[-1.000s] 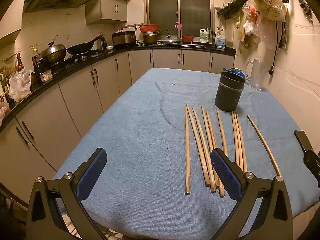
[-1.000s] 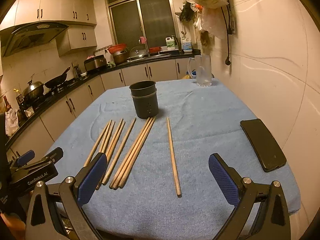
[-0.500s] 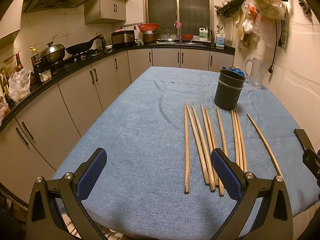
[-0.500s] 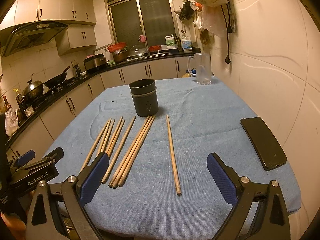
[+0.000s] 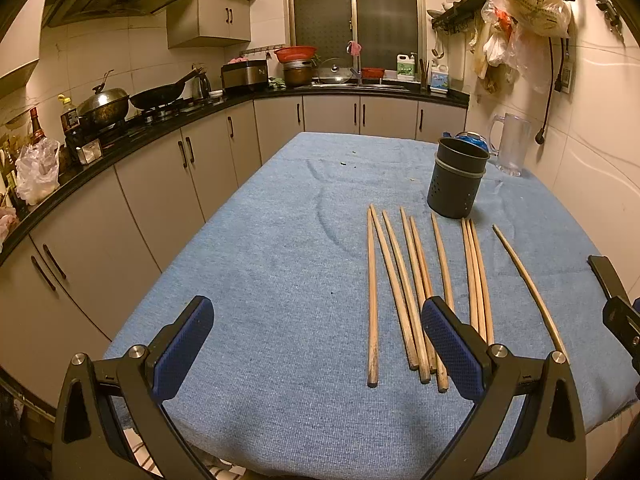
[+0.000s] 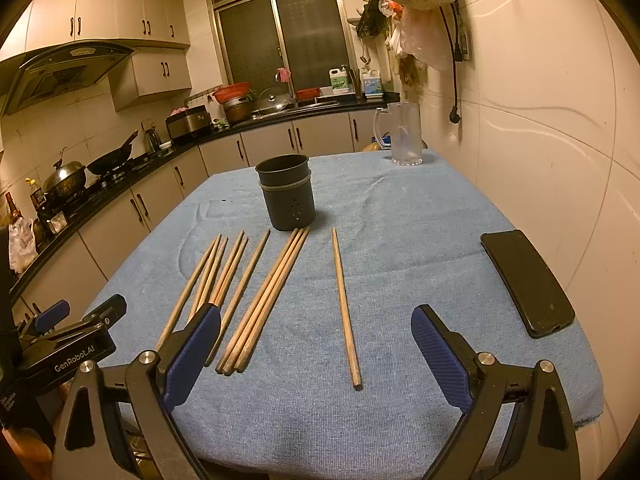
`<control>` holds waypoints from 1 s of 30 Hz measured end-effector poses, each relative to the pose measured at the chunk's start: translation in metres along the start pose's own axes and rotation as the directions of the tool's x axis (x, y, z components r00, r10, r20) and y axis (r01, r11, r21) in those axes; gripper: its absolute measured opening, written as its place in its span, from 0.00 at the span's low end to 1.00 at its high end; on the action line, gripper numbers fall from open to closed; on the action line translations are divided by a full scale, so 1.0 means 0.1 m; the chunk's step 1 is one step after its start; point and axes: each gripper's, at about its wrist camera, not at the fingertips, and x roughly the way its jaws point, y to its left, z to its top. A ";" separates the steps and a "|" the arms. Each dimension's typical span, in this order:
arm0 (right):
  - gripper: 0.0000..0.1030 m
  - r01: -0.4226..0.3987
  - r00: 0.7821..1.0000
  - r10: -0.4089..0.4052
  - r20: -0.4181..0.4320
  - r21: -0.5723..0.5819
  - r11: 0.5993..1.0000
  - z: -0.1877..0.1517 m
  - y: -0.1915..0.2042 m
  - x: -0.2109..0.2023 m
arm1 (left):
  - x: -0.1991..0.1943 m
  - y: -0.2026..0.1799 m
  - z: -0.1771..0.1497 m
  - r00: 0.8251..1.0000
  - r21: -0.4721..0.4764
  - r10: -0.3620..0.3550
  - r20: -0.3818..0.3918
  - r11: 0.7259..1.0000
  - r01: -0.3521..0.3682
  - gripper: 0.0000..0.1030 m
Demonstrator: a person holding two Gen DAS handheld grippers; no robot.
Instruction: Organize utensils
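Several wooden chopsticks (image 5: 416,280) lie side by side on the blue tablecloth (image 5: 280,264), pointing toward a dark perforated utensil holder (image 5: 456,178). One chopstick (image 6: 344,308) lies apart on the right. The holder (image 6: 286,192) stands upright behind them. My left gripper (image 5: 316,340) is open at the near table edge, left of the chopsticks, its right finger overlapping their near ends. My right gripper (image 6: 316,344) is open with the single chopstick's near end between its fingers. The left gripper (image 6: 76,320) also shows at the lower left of the right wrist view.
A black phone (image 6: 526,282) lies on the table's right side near the wall. A clear glass mug (image 6: 404,134) stands at the far right corner. Kitchen counters with pans (image 5: 160,96) run along the left and back.
Both grippers have crept slightly forward toward the chopsticks. Nothing on the table has moved.
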 end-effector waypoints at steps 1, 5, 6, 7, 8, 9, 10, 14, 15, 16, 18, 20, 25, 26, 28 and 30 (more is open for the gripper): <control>0.95 0.000 1.000 0.000 -0.002 0.001 1.000 0.00 0.00 0.00 | 0.00 0.00 0.00 1.000 0.000 0.000 0.000 1.000 0.000 1.00; 0.95 0.000 1.000 0.001 -0.009 0.005 1.000 0.00 0.00 0.01 | 0.00 0.00 0.00 1.000 0.001 0.000 0.000 1.000 0.000 1.00; 0.94 0.000 1.000 0.000 -0.011 0.006 1.000 0.00 -0.01 0.02 | 0.00 0.00 0.00 1.000 0.000 0.000 0.001 1.000 0.000 1.00; 0.94 0.000 1.000 0.000 -0.014 0.007 1.000 0.00 -0.01 0.03 | 0.00 0.00 0.00 1.000 0.001 -0.001 0.000 1.000 0.001 1.00; 0.94 -0.001 1.000 0.001 -0.016 0.008 1.000 0.00 -0.01 0.03 | 0.00 0.00 0.00 1.000 0.001 -0.001 -0.001 1.000 0.001 1.00; 0.94 -0.001 1.000 0.001 -0.019 0.009 1.000 0.00 -0.02 0.04 | 0.01 -0.01 -0.01 1.000 0.001 -0.001 -0.002 1.000 0.001 1.00; 0.93 -0.001 1.000 0.001 -0.020 0.010 1.000 0.00 -0.02 0.04 | 0.01 -0.01 -0.01 1.000 0.002 -0.002 -0.002 1.000 0.002 1.00; 0.93 0.000 1.000 0.000 -0.023 0.009 1.000 0.00 -0.02 0.05 | 0.01 -0.02 -0.01 1.000 0.003 -0.003 -0.003 1.000 0.003 1.00; 0.93 0.000 1.000 0.000 -0.023 0.010 1.000 0.01 -0.02 0.05 | 0.01 -0.02 -0.01 1.000 0.003 -0.003 -0.003 1.000 0.003 1.00; 0.93 0.000 1.000 0.000 -0.024 0.010 1.000 0.01 -0.02 0.06 | 0.01 -0.02 -0.01 1.000 0.003 -0.002 -0.003 1.000 0.002 1.00; 0.93 0.000 1.000 0.000 -0.025 0.009 1.000 0.00 -0.02 0.06 | 0.01 -0.02 -0.01 1.000 0.003 -0.003 -0.003 1.000 0.003 1.00; 0.92 0.000 1.000 0.000 -0.027 0.010 1.000 0.00 -0.02 0.06 | 0.02 -0.03 -0.01 1.000 0.005 -0.003 -0.004 1.000 0.003 1.00; 0.92 0.000 1.000 0.000 -0.028 0.010 1.000 0.00 -0.01 0.06 | 0.03 -0.04 -0.02 1.000 0.006 -0.003 -0.006 1.000 0.003 1.00; 0.91 0.000 1.000 0.000 -0.029 0.010 1.000 0.00 -0.01 0.06 | 0.03 -0.04 -0.01 1.000 0.006 -0.003 -0.006 1.000 0.003 1.00; 0.91 0.000 1.000 0.000 -0.030 0.011 1.000 0.00 -0.01 0.07 | 0.03 -0.04 -0.01 1.000 0.006 -0.003 -0.006 1.000 0.003 1.00; 0.91 0.000 0.999 0.001 -0.033 0.012 1.000 0.00 -0.01 0.09 | 0.03 -0.04 -0.01 1.000 0.007 -0.002 -0.007 1.000 0.002 1.00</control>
